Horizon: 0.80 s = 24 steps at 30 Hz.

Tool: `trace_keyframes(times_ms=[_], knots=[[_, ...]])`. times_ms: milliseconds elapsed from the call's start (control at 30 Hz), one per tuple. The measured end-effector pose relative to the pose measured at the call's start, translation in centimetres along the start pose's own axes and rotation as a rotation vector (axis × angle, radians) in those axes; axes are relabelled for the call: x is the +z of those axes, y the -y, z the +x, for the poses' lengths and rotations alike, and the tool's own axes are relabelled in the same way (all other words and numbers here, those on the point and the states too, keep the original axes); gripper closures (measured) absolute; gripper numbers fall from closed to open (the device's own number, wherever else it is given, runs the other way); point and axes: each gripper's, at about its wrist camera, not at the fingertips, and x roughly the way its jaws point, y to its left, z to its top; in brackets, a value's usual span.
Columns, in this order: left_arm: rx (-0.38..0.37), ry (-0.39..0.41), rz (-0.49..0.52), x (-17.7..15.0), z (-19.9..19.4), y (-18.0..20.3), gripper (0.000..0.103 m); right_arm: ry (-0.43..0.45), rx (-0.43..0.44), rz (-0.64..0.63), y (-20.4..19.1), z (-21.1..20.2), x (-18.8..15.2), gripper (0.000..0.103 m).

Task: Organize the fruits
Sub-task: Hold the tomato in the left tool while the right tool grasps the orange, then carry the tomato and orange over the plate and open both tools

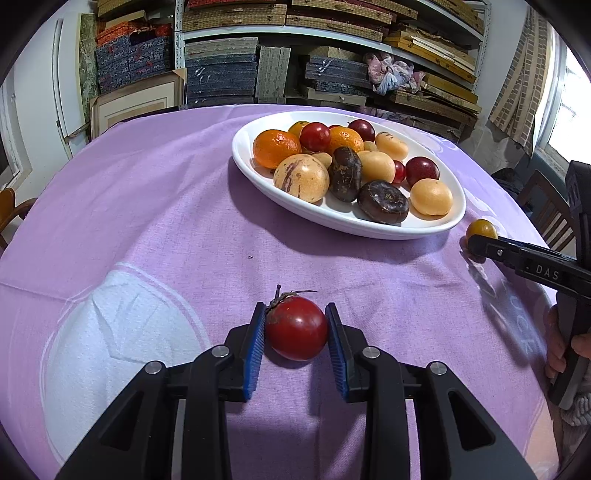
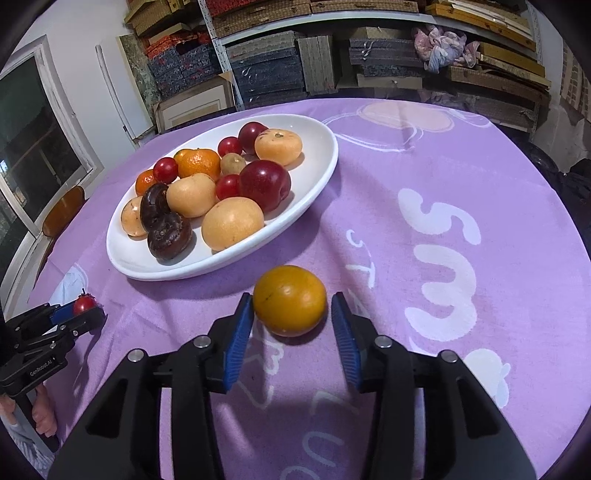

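Left claw (image 1: 295, 325) clamps red tomato (image 1: 296, 328); right claw (image 2: 291, 314) brackets orange fruit (image 2: 290, 300), right pad clear, beside plate (image 2: 325, 173) rim.

"DAS" on right hand-held gripper (image 1: 476, 245) | "GenRobot.AI" on left hand-held gripper (image 2: 86, 314)

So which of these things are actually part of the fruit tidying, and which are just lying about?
Part of the job:
red fruit
yellow fruit
plate of fruit
both grippers, left and right

Just lying about:
purple cloth
shelves of boxes
chair
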Motion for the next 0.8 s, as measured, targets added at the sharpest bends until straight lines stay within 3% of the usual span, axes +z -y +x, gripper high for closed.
trace_keyframes(times_ms=[100,167,467,800], knots=[[0.003,-0.001,0.003,0.1,0.1,0.1,0.071,0.011,-0.007,0.005,0.1,0.0,0.1,0.051],[0.004,-0.001,0.005,0.1,0.1,0.2,0.071,0.016,-0.004,-0.002,-0.1,-0.2,0.0,0.064],[-0.023,-0.001,0.001,-0.1,-0.1,0.3,0.071,0.045,-0.042,-0.187,-4.2,-2.9,-3.1,0.064],[-0.006,-0.005,0.028,0.3,0.5,1.3,0.071,0.079,-0.018,-0.268,-7.8,-5.0,-5.4,0.064]])
